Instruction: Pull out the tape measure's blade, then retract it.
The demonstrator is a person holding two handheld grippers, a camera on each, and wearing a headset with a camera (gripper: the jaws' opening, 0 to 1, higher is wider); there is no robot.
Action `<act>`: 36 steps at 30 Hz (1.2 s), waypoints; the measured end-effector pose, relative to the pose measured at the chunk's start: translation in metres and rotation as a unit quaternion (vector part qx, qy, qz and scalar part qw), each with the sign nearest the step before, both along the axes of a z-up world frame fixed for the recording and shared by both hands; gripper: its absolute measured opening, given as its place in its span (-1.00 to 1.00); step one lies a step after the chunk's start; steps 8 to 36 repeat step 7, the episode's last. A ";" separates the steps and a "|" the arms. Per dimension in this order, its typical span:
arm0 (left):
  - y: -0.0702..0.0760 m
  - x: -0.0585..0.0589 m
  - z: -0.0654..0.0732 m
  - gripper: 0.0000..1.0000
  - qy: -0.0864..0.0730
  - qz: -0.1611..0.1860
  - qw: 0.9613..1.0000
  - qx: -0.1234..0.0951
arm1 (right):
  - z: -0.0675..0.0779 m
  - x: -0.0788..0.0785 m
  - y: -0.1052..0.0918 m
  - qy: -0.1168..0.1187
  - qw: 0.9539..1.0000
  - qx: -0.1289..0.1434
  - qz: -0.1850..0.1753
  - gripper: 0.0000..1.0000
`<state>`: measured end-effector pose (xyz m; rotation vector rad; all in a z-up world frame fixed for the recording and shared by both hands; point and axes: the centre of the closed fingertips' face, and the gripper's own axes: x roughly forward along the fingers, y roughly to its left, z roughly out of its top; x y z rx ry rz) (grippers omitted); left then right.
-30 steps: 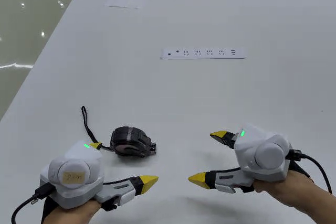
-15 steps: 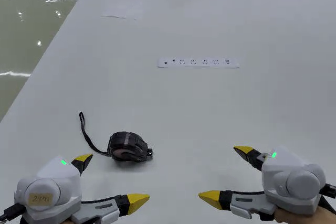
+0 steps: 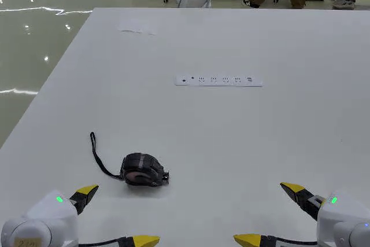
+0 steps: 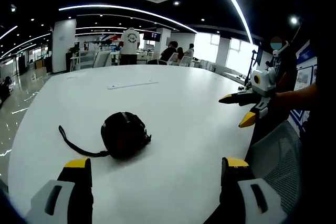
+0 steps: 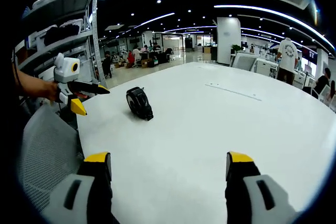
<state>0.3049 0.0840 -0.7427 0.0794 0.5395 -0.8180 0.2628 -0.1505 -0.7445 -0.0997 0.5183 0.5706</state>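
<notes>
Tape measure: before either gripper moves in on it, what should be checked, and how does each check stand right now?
1. Tape measure lies free on the table, touching neither gripper: ok.
2. Left gripper open, tape measure ahead of its jaws: ok.
3. Right gripper open and empty: ok.
4. Blade fully inside the case: ok.
5. Which way the blade hook faces: cannot tell, too small.
6. Strap clear of the approach: not ok, it trails out on the left gripper's side.
</notes>
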 end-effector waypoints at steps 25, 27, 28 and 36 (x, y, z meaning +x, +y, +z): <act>0.003 -0.002 0.000 1.00 0.002 0.010 1.000 -0.005 | 0.002 -0.007 -0.004 -0.002 1.000 0.005 -0.003 0.86; 0.003 -0.002 0.000 1.00 0.002 0.010 1.000 -0.005 | 0.002 -0.007 -0.004 -0.002 1.000 0.005 -0.003 0.86; 0.003 -0.002 0.000 1.00 0.002 0.010 1.000 -0.005 | 0.002 -0.007 -0.004 -0.002 1.000 0.005 -0.003 0.86; 0.003 -0.002 0.000 1.00 0.002 0.010 1.000 -0.005 | 0.002 -0.007 -0.004 -0.002 1.000 0.005 -0.003 0.86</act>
